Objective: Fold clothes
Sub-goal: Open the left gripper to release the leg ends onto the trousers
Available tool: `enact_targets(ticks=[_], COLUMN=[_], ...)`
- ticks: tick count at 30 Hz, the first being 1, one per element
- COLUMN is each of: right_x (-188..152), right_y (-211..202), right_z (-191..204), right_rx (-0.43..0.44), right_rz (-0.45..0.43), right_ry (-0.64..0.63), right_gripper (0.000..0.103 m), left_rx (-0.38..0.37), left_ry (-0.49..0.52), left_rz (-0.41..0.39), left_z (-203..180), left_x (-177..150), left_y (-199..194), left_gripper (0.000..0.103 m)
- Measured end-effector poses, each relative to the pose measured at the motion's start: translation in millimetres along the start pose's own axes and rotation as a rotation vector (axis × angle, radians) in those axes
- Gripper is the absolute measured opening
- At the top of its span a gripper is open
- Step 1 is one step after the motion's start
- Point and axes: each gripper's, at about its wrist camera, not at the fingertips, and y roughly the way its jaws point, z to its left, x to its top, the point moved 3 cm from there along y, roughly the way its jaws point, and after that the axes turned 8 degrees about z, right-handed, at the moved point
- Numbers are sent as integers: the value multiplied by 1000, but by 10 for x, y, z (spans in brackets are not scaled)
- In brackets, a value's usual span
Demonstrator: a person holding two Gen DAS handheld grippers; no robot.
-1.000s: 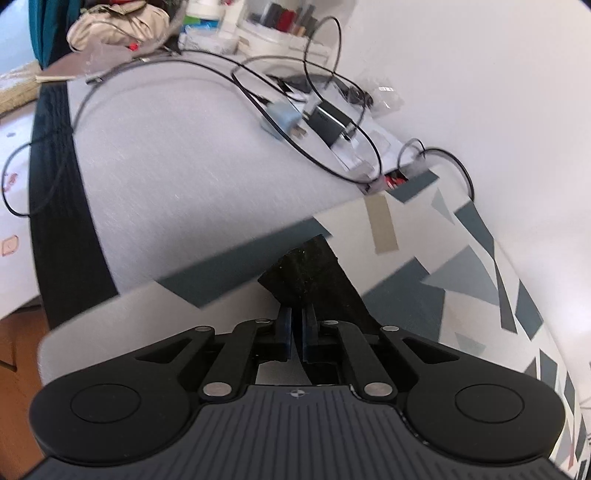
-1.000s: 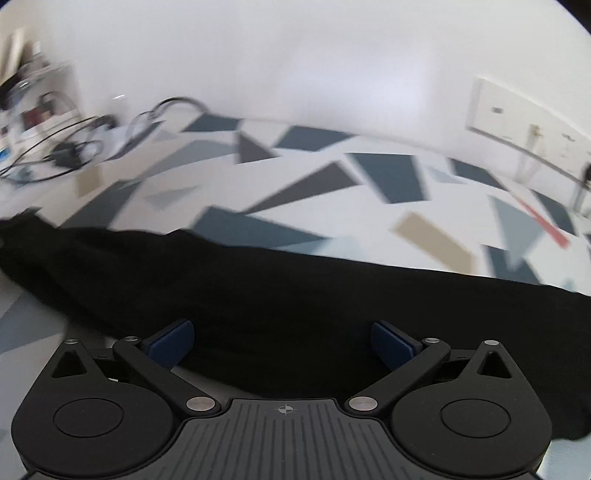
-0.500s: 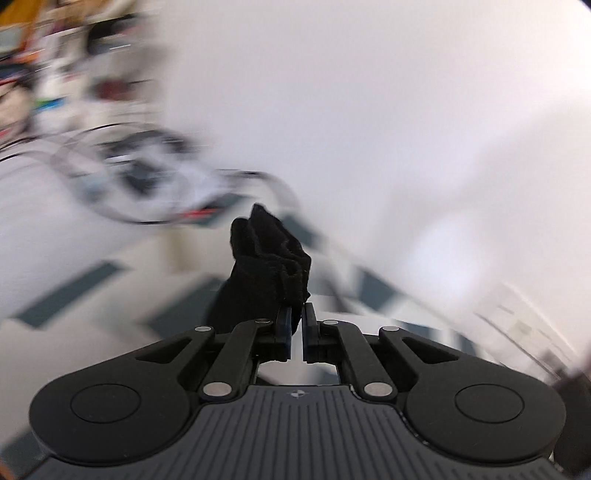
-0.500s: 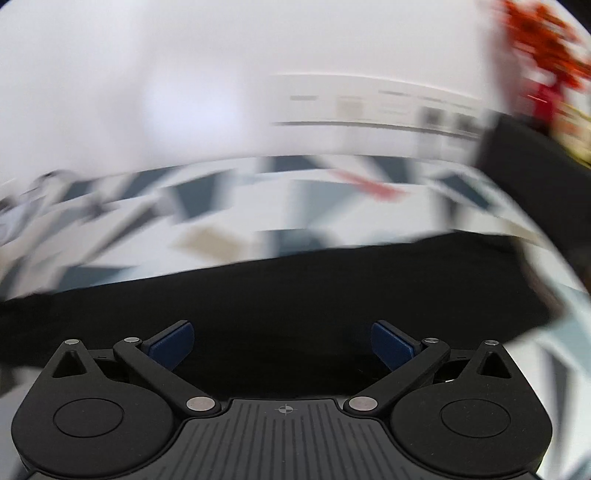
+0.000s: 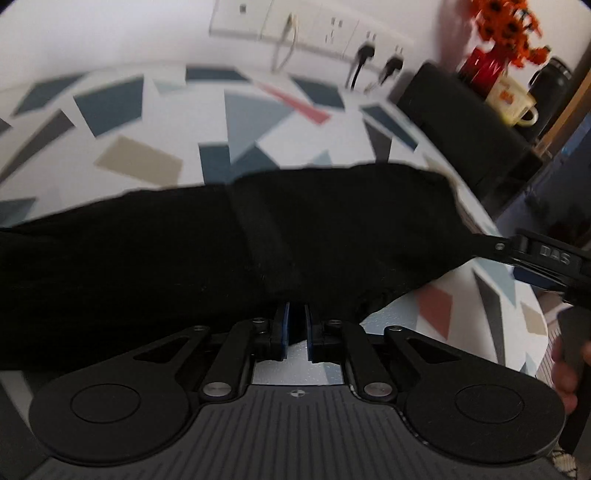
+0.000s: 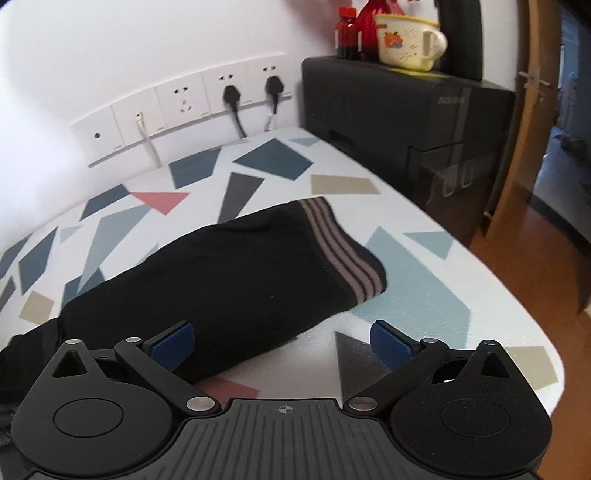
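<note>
A long black garment (image 5: 155, 258) lies across the patterned table (image 5: 258, 122), one layer folded over another with a seam band crossing it. My left gripper (image 5: 296, 321) sits at its near edge. Its jaws are opening, with a narrow gap that shows bare table, and the cloth lies just past the tips, not pinched. In the right wrist view the garment (image 6: 229, 280) ends in a grey-striped band (image 6: 343, 254). My right gripper (image 6: 282, 343) hovers wide open over that end, its left pad (image 6: 173, 343) above the cloth, holding nothing.
Wall sockets (image 6: 184, 103) with two black plugs run along the back. A black box (image 6: 399, 122) at the table's right end carries a cream mug (image 6: 406, 40) and orange flowers (image 5: 506, 26). The table's rounded edge (image 6: 517, 306) drops to a wooden floor. A hand (image 5: 565, 373) shows at right.
The left gripper swung from the cable end to the socket end carrying black cloth, which now lies over the garment, and its jaws have parted slightly. The right gripper, still open, swung to the striped end.
</note>
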Motion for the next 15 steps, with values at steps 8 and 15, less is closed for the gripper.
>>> enact_targets(ticks=[8, 15], right_x=[163, 121], right_y=[116, 531], right_z=[488, 1288], right_rx=[351, 528], right_rz=[71, 229], right_ry=[-38, -68], right_gripper=[85, 82], left_rx=[179, 505], left_ry=[-229, -548], left_rz=[-242, -310], left_z=[891, 1809], left_x=[5, -447], left_y=[-933, -1042], left_gripper=[51, 51])
